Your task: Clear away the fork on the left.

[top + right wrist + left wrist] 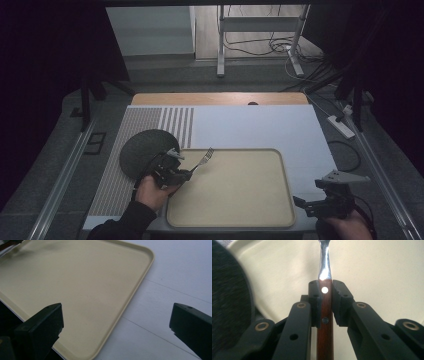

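A beige tray (pixel 260 210) lies on the white table near its front edge. My left gripper (pixel 186 173) is shut on a fork (pixel 204 157) by its brown wooden handle (pixel 325 322), above the tray's left side, with the metal tines pointing away toward the tray's far rim. In the left gripper view the steel neck of the fork (pixel 324 262) runs up between the jaws over the tray (pixel 374 272). My right gripper (pixel 299 202) stands open at the tray's near right corner, with nothing between its jaws (pixel 115 327). Its view looks across the tray (pixel 75 280).
A dark grey round plate (pixel 142 150) lies left of the tray, next to my left hand; its edge (pixel 229 305) shows at the left. A striped pattern (pixel 175 125) marks the table's left part. Bare white tabletop (pixel 260 125) stretches behind and right of the tray.
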The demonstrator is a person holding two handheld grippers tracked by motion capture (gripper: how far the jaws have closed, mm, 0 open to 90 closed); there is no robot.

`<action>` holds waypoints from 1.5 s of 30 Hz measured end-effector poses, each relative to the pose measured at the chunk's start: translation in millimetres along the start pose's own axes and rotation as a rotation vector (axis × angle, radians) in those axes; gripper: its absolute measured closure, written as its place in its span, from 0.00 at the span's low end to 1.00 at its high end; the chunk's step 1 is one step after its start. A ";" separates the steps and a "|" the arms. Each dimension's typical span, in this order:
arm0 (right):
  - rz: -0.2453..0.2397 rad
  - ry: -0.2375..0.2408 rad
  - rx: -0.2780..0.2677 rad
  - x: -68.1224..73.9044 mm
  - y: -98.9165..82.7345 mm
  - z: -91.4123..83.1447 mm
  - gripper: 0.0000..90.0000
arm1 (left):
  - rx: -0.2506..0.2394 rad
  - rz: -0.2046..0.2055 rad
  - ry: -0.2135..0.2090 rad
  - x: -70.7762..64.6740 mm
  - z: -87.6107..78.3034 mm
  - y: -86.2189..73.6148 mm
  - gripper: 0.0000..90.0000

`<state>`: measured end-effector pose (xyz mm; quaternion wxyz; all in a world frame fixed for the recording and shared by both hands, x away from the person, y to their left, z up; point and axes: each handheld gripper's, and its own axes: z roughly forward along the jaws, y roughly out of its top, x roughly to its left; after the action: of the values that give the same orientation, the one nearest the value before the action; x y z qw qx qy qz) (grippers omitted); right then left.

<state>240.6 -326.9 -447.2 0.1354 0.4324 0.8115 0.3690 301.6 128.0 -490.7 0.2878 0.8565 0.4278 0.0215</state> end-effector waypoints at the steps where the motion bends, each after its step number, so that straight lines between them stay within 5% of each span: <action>1: 0.000 0.000 0.000 0.0 0.0 -0.1 0.00 | 0.001 -0.002 0.001 -1.6 3.2 1.3 0.86; 10: -0.003 0.004 0.000 0.1 -0.1 -0.2 0.00 | 0.081 0.009 0.070 -3.4 27.9 2.1 0.86; 13: -0.004 0.006 0.000 0.2 -0.1 -0.2 0.00 | 0.078 0.023 0.057 -3.5 29.1 2.5 0.79; 17: -0.007 0.010 0.002 0.3 0.0 -0.1 0.00 | 0.007 0.027 0.031 -1.2 21.2 7.1 0.73; 23: -0.006 0.009 0.004 0.3 0.1 0.2 0.00 | 0.005 0.093 0.000 -5.7 24.7 17.1 0.99; 30: -0.004 0.010 0.004 -0.2 0.0 0.2 0.00 | 0.047 0.143 -0.013 -11.8 45.2 27.2 0.99; 36: -0.003 0.009 0.005 -0.1 0.0 0.4 0.00 | 0.040 0.130 -0.022 -9.8 52.5 29.5 0.99; 45: -0.002 0.009 0.004 -0.4 0.0 0.4 0.00 | 0.042 0.077 0.023 6.3 47.2 28.2 0.99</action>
<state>241.0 -327.1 -447.5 0.1315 0.4302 0.8132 0.3692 339.3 97.1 -516.9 0.2636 0.8780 0.3981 0.0333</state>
